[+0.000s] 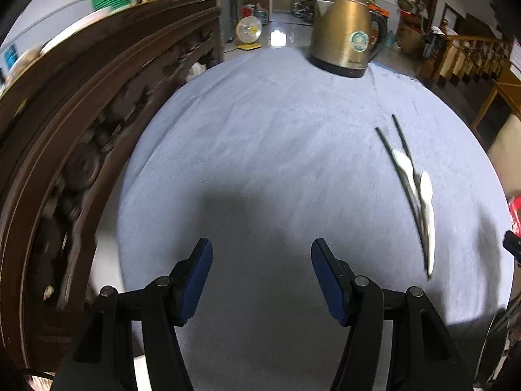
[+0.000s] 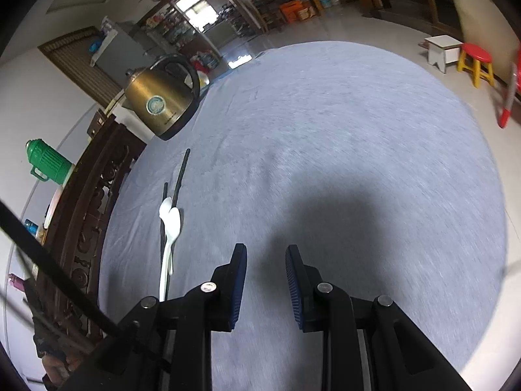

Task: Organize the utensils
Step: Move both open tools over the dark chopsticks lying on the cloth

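Note:
Two white spoons (image 1: pixel 423 195) lie together with two black chopsticks (image 1: pixel 389 145) on the pale blue tablecloth (image 1: pixel 260 150), at the right in the left wrist view. In the right wrist view the spoons (image 2: pixel 170 228) and chopsticks (image 2: pixel 180 176) lie at the left. My left gripper (image 1: pixel 262 254) is open and empty above the cloth, well left of the utensils. My right gripper (image 2: pixel 265 257) is open and empty, with the utensils just to its left.
A brass electric kettle (image 1: pixel 345 32) stands at the table's far edge; it also shows in the right wrist view (image 2: pixel 162 97). A dark carved wooden cabinet (image 1: pixel 81 137) runs along the left side, with a green jug (image 2: pixel 49 163) on it. Stools (image 2: pixel 475 62) stand on the floor beyond.

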### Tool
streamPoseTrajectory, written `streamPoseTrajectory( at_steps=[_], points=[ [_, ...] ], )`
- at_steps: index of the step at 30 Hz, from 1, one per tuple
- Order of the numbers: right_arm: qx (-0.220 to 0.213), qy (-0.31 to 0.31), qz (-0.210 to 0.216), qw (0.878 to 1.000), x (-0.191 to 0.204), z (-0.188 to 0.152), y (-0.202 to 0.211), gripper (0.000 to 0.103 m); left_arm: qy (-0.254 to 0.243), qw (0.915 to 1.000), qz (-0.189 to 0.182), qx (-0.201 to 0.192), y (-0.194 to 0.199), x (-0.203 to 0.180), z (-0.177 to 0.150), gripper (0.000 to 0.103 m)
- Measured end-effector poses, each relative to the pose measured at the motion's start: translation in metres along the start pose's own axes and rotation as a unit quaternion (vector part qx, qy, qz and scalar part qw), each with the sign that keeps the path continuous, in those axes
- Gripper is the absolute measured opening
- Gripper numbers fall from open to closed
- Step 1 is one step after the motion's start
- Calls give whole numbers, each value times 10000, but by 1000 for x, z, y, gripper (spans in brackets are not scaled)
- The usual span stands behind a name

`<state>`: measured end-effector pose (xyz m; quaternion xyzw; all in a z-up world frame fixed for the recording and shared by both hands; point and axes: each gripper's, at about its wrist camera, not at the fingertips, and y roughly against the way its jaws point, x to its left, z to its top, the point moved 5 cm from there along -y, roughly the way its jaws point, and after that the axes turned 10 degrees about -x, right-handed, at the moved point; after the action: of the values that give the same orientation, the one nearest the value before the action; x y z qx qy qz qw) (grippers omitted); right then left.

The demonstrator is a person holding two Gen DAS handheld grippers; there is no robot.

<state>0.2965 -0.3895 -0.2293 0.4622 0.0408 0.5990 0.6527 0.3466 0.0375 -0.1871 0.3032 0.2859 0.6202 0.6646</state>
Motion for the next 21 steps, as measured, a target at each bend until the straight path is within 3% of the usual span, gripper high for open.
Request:
streamPoseTrajectory(
  at_steps=[7,12,21],
  points=[
    [371,468,166,9981,40,38,-57,27,-278,9987,-435,-1,-36,-43,53,64],
    [776,886,298,9926,87,62,-108,27,-319,9968,-718,125,-55,-65,72,64],
    [1383,1345,213,9810,162,79,-199,27,-179,9960,-779,388,-75,-51,77,64]
  ],
)
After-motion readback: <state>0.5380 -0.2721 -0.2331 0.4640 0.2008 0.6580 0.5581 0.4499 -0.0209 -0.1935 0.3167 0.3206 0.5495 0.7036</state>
